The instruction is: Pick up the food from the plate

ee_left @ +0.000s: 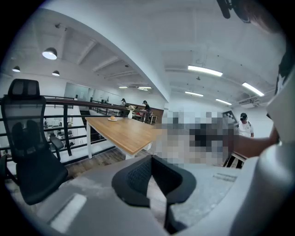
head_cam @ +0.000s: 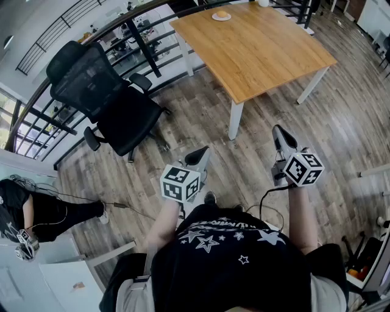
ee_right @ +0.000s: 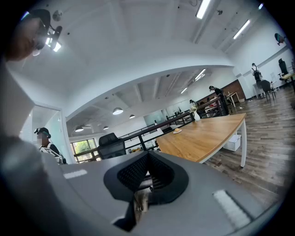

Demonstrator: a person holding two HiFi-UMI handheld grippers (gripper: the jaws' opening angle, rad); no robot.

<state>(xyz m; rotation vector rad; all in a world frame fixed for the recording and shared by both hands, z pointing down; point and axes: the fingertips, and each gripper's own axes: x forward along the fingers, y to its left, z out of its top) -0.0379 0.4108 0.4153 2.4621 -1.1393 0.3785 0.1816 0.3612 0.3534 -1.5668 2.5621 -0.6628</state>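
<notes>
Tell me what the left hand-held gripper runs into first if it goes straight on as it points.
Probably the wooden table: its near corner lines up with the tips of the left hand-held gripper, nothing between. The gripper tilts downward, so it might reach the floor first; depth is unclear.

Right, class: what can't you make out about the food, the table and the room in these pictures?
Food: too small and far in all three views to say what kind.
Vase: cut off by the head view's top edge.
Table: its right end lies under a blurred patch in the left gripper view.
Bystander: cut off by the head view's left edge.
</notes>
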